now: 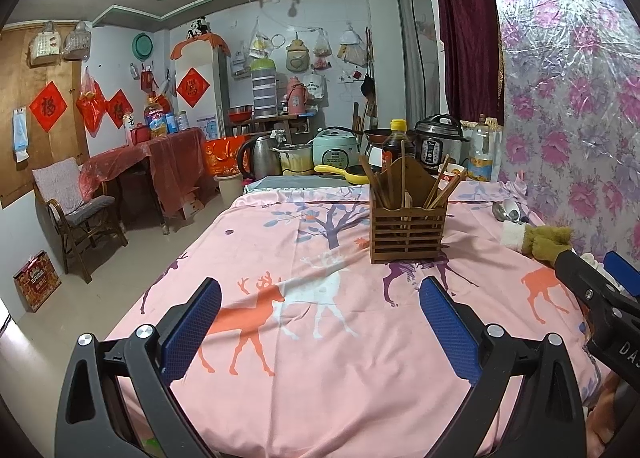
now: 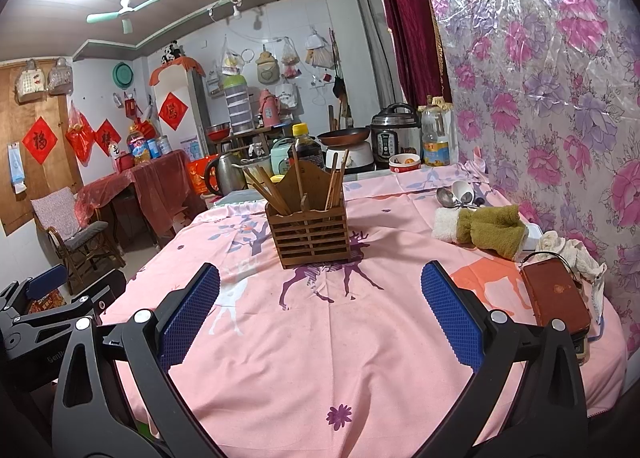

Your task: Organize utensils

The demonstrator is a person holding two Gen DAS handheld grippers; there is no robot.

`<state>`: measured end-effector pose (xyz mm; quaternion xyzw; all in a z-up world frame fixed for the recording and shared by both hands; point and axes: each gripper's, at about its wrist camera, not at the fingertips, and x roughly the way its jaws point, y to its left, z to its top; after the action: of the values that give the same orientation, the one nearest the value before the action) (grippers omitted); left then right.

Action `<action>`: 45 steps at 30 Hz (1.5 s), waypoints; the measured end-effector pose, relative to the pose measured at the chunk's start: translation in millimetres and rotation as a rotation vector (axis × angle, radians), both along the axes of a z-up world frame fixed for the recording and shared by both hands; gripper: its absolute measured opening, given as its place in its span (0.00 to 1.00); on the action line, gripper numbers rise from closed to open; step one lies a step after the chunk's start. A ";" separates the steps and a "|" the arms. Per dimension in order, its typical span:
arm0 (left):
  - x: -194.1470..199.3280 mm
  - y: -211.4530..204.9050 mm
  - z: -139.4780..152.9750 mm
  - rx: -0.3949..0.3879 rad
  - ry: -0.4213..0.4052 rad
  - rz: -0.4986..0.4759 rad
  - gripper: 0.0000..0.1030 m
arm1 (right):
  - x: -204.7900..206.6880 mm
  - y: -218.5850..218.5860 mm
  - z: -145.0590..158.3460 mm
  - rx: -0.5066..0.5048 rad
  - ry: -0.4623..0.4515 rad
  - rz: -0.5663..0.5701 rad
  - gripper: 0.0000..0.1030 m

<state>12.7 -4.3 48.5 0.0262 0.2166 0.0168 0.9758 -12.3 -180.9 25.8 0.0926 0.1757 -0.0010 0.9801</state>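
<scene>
A brown slatted wooden utensil holder [image 1: 407, 228] stands upright on the pink deer-print tablecloth [image 1: 320, 338], with several chopsticks [image 1: 440, 190] leaning in it. It also shows in the right wrist view [image 2: 310, 232]. Metal and white spoons [image 2: 460, 196] lie on the cloth near the floral wall, beyond a green and white towel [image 2: 486, 232]. My left gripper [image 1: 320, 322] is open and empty, over the cloth short of the holder. My right gripper [image 2: 320, 310] is open and empty, also short of the holder. The right gripper's body [image 1: 600, 298] shows at the left view's right edge.
A brown wallet-like case [image 2: 554, 294] and a crumpled white cloth [image 2: 572, 254] lie at the right by the floral wall [image 2: 560, 98]. A soy sauce bottle [image 2: 308, 146], kettle [image 2: 224, 174], rice cookers and a bowl [image 2: 404, 162] stand behind the table. A chair [image 1: 76, 214] stands on the floor at left.
</scene>
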 end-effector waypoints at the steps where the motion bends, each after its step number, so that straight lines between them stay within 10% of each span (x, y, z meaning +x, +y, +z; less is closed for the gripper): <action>1: 0.1 0.0 0.0 0.002 -0.001 -0.001 0.95 | -0.2 -0.1 0.5 0.000 0.000 0.000 0.95; 45: 51.8 2.9 -6.2 0.020 0.041 -0.005 0.95 | 59.5 7.5 -4.4 -0.024 0.044 -0.009 0.95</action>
<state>64.5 -1.4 42.3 0.0369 0.2361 0.0159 0.9709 47.1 -173.4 21.5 0.0818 0.1970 -0.0095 0.9769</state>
